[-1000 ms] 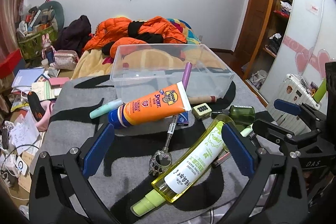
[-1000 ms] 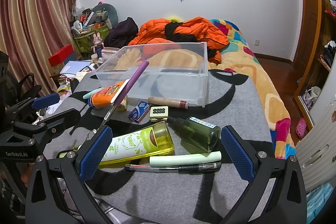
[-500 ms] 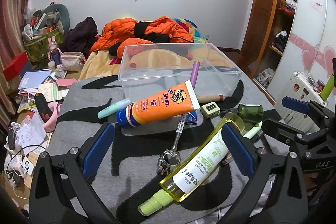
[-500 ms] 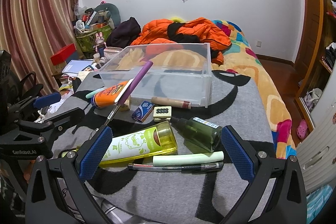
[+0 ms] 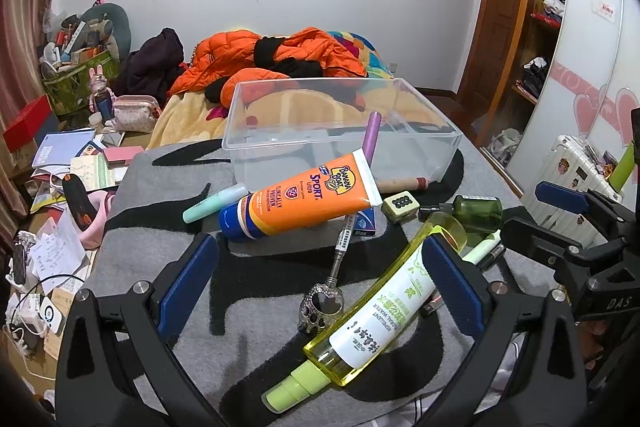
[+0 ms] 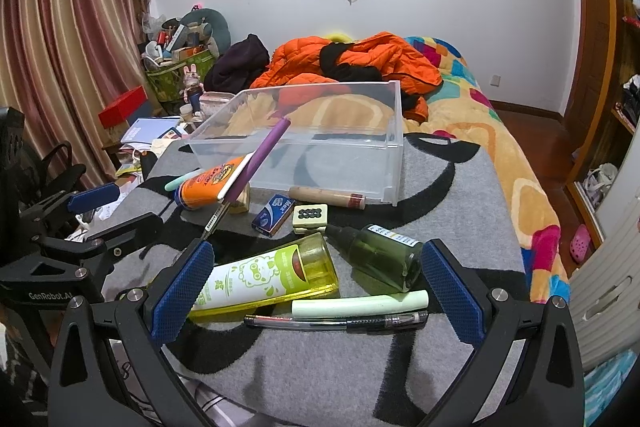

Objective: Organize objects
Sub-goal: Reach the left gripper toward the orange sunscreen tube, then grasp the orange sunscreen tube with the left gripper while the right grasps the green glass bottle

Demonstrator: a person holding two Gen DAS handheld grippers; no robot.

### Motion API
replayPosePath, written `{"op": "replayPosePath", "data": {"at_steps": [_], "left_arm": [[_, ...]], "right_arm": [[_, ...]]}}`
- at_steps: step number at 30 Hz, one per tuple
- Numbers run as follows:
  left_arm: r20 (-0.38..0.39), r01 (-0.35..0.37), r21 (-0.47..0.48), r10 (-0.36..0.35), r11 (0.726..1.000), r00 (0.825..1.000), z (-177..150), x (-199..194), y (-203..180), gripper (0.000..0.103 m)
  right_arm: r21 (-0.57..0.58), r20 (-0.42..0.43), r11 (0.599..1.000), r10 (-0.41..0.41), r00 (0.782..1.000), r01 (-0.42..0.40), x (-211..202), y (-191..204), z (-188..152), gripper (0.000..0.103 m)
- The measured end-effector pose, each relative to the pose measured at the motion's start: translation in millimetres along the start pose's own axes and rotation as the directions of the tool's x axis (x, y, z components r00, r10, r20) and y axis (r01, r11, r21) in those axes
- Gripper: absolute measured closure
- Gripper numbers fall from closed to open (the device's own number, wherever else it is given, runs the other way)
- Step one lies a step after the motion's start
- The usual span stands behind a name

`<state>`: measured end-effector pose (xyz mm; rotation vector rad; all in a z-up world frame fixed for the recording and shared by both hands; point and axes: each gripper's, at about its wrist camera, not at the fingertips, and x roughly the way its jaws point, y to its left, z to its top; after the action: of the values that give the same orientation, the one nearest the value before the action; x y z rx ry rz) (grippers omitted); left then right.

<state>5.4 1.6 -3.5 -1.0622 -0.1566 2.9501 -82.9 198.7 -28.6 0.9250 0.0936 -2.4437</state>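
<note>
Blue-padded and black-framed, the left gripper point(image 5: 320, 283) hangs with its fingers spread wide and nothing between them; since a second ago it has crept forward and a little leftward, so the yellow repellent bottle point(image 5: 384, 295), which then lay between the pads, now runs under the right pad, and the skull-topped pen point(image 5: 336, 267) sits nearer the centre of the gap. The right gripper point(image 6: 316, 283) is likewise spread and empty above the grey and black blanket point(image 6: 440, 219); it has shifted only slightly, the bottle, the pale green tube point(image 6: 360, 305) and the clear-barrelled pen point(image 6: 336, 323) lying in its gap much as before. Just beyond its pads rests the dark green bottle point(image 6: 380, 259), on its side, its tip near the mahjong tile point(image 6: 310, 215). Further out lie the small blue box point(image 6: 274, 213), the wooden stick with a red end point(image 6: 328, 197) against the front wall of the clear plastic bin point(image 6: 360, 163), and the orange sunscreen tube point(image 5: 304, 199), which is propped at a tilt with the mint marker point(image 5: 212, 203) beside its blue cap. The pen's purple end point(image 5: 370, 137) leans up over the sunscreen toward the bin. None of the objects has moved, and the bin holds nothing that can be made out. Behind it, an orange jacket point(image 5: 280, 55) is heaped on the bed.
</note>
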Motion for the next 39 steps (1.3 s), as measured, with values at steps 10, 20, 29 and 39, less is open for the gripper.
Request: {"op": "replayPosePath", "data": {"at_steps": [10, 20, 29, 39], "left_arm": [[-0.013, 0.012, -0.023, -0.012, 1.000, 1.000, 8, 14, 21, 0.000], [-0.128, 0.003, 0.040, 0.002, 0.999, 0.992, 14, 64, 43, 0.001], [-0.206, -0.014, 0.094, 0.034, 0.995, 0.978, 10, 102, 50, 0.003], [-0.179, -0.038, 0.151, 0.065, 0.988, 0.982, 17, 116, 30, 0.009]], "right_arm": [[-0.004, -0.030, 1.000, -0.030, 0.999, 0.029, 19, -14, 5, 0.000], [0.038, -0.094, 0.996, -0.072, 0.993, 0.076, 46, -42, 3, 0.000], [0.082, -0.139, 0.993, -0.074, 0.987, 0.086, 62, -59, -2, 0.001], [0.130, -0.176, 0.988, -0.061, 0.982, 0.085, 78, -70, -3, 0.013]]}}
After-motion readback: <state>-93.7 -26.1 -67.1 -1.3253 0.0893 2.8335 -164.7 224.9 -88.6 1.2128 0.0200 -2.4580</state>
